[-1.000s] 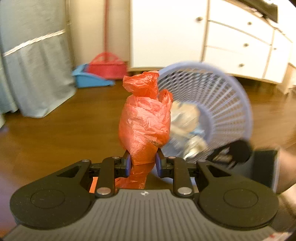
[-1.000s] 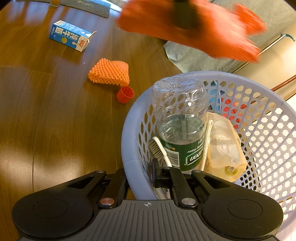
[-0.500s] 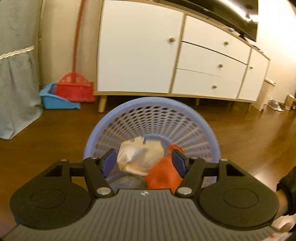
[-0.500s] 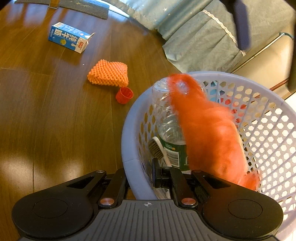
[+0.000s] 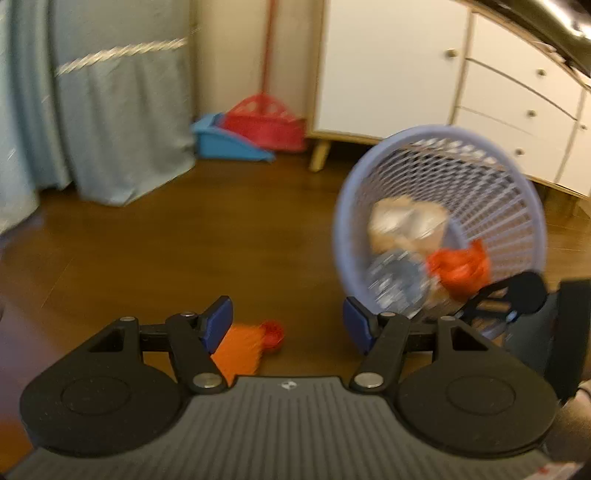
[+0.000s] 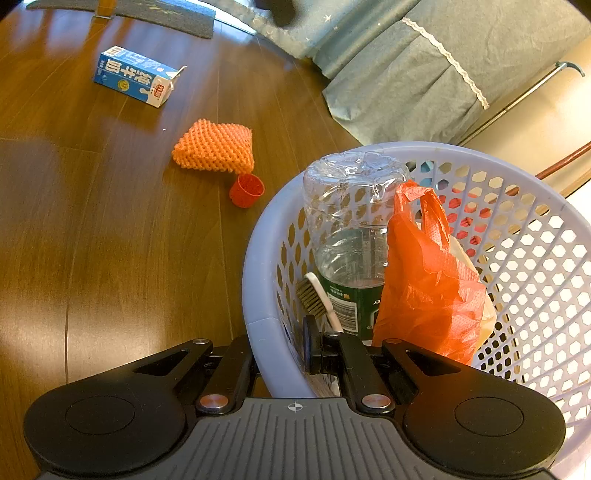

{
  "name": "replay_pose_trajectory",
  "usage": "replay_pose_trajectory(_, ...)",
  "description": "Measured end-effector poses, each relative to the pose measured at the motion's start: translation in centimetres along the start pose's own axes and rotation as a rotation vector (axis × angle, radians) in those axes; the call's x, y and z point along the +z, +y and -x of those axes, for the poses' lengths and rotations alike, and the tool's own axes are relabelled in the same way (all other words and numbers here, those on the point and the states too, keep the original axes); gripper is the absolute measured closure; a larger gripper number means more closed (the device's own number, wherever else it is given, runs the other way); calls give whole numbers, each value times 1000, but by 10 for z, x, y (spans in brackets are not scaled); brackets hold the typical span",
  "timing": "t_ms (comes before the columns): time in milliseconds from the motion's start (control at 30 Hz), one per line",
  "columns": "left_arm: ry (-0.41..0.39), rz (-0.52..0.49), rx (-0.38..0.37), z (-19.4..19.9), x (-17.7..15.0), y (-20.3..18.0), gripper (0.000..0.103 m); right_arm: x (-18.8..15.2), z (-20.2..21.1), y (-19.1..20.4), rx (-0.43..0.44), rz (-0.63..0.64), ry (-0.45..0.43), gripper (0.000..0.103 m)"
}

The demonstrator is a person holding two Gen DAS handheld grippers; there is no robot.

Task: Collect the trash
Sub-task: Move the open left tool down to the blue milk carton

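Observation:
A lavender mesh basket (image 6: pixel 258 280) (image 5: pixel 524 195) holds a clear plastic bottle (image 6: pixel 351 229), an orange plastic bag (image 6: pixel 428 280) (image 5: pixel 460 266), a toothbrush (image 6: pixel 317 295) and a pale wrapper. My right gripper (image 6: pixel 280 358) is shut on the basket's near rim. My left gripper (image 5: pixel 288 325) is open and empty, left of the basket and above the floor. On the floor lie an orange foam net (image 6: pixel 216 147) (image 5: pixel 236 352), a small red cap (image 6: pixel 245 190) (image 5: pixel 271 334) and a blue milk carton (image 6: pixel 135 75).
Wooden floor all around. A grey-blue bed skirt (image 6: pixel 424 70) (image 5: pixel 96 114) hangs nearby. A white cabinet (image 5: pixel 443 74) stands behind the basket, with a red broom and blue dustpan (image 5: pixel 229 142) beside it. A dark mat (image 6: pixel 147 11) lies far off.
The left gripper opened and dropped the orange bag into the basket, then swung away to the left and lower toward the floor. The right gripper kept its hold on the basket rim.

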State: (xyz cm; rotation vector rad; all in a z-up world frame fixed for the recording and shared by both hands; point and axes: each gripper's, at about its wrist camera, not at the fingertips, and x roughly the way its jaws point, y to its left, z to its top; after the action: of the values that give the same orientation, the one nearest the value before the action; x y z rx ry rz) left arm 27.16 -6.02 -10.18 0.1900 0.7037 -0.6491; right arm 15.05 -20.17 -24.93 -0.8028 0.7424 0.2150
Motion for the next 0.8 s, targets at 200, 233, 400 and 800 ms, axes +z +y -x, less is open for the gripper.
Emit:
replay_pose_trajectory(200, 53, 26, 103, 11, -35, 31, 41, -1, 1, 0, 0, 1, 0, 99)
replay_pose_trajectory(233, 61, 29, 115, 12, -41, 35, 41, -1, 1, 0, 0, 2, 0, 99)
replay_pose_trajectory(400, 100, 23, 182, 11, -64, 50, 39, -1, 0, 0, 0, 2, -1, 99)
replay_pose_trajectory(800, 174, 29, 253, 0, -91, 82, 35, -4, 1, 0, 1, 9, 0, 99)
